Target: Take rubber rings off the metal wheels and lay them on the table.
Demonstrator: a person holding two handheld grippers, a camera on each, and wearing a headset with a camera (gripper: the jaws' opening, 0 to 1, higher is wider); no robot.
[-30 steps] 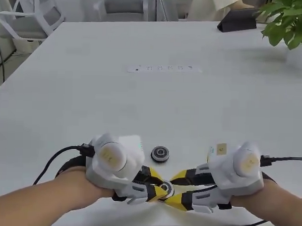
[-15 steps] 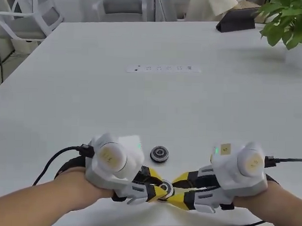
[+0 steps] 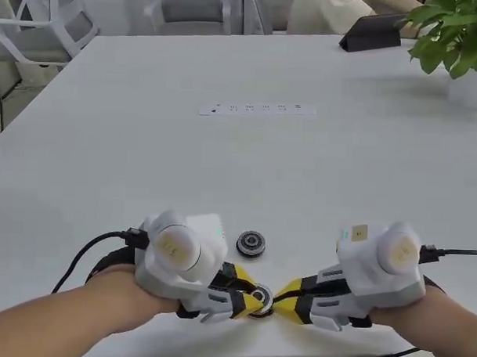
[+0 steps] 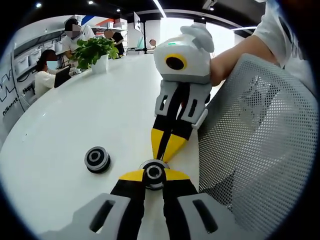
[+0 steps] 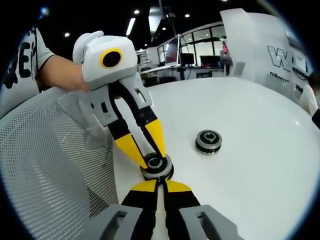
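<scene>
Two grippers, one wheel [image 5: 156, 166]: left gripper [image 3: 250, 301] clamps it as anchor; right gripper [image 4: 163, 150], jaws pinched together at its rim, probably peeling the ring [image 5: 146, 171], hold unclear. Second wheel [image 3: 251, 243] sits beside.

Blk/silver wheel [image 4: 154, 173], wht table [image 3: 223, 162].

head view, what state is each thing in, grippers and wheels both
left gripper: shut on the held wheel
right gripper: shut, tips at the held wheel's rim
held wheel: clamped at the near table edge, black ring on it
other wheel: lying flat on the table, free, its ring on too
</scene>
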